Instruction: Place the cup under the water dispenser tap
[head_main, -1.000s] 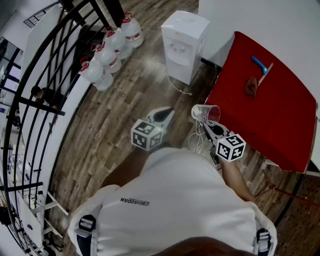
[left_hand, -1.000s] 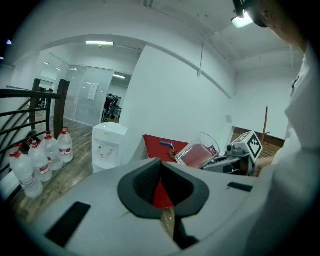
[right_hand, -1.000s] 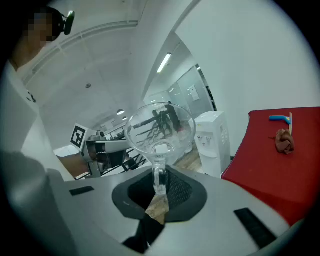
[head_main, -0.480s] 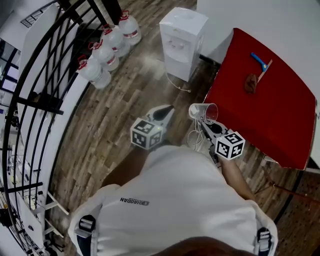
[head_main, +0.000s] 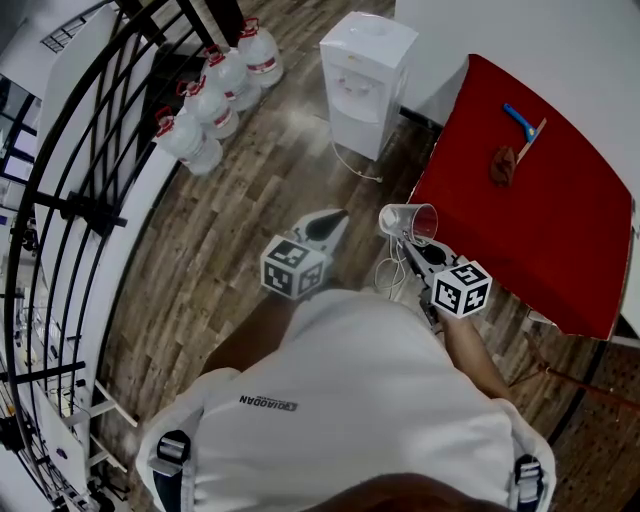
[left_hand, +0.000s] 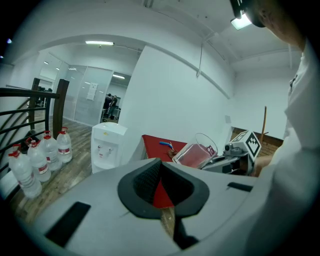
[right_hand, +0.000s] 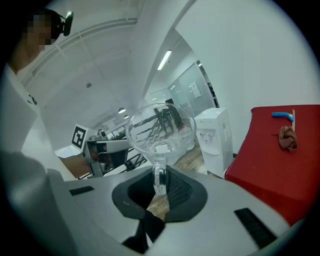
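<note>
1. Gripping the clear cup (right_hand: 160, 131) by its thin handle with the right gripper (right_hand: 160, 186), jaws closed on that narrow loop. Carries it in the air, tipped on its side, just beside the near-left edge of the red table (head_main: 540, 240).
2. Hangs well apart from the water dispenser (head_main: 365, 70), which stands far across the wood floor against the wall.
3. Keeps the left gripper (head_main: 326, 228) level beside it on the left, jaws together with nothing between them.
4. Risks a slip or swing of the cup on the way: a hold on a smooth handle alone probably lets the body pivot.
5. Risks a knock against the dispenser's front, or a topple when set down, unless turned upright before reaching the tap.
6. Risks a snag on the cable (head_main: 352, 166) trailing over the floor near the dispenser's base, or a brush with the water bottles (head_main: 205, 110) at far left.
</note>
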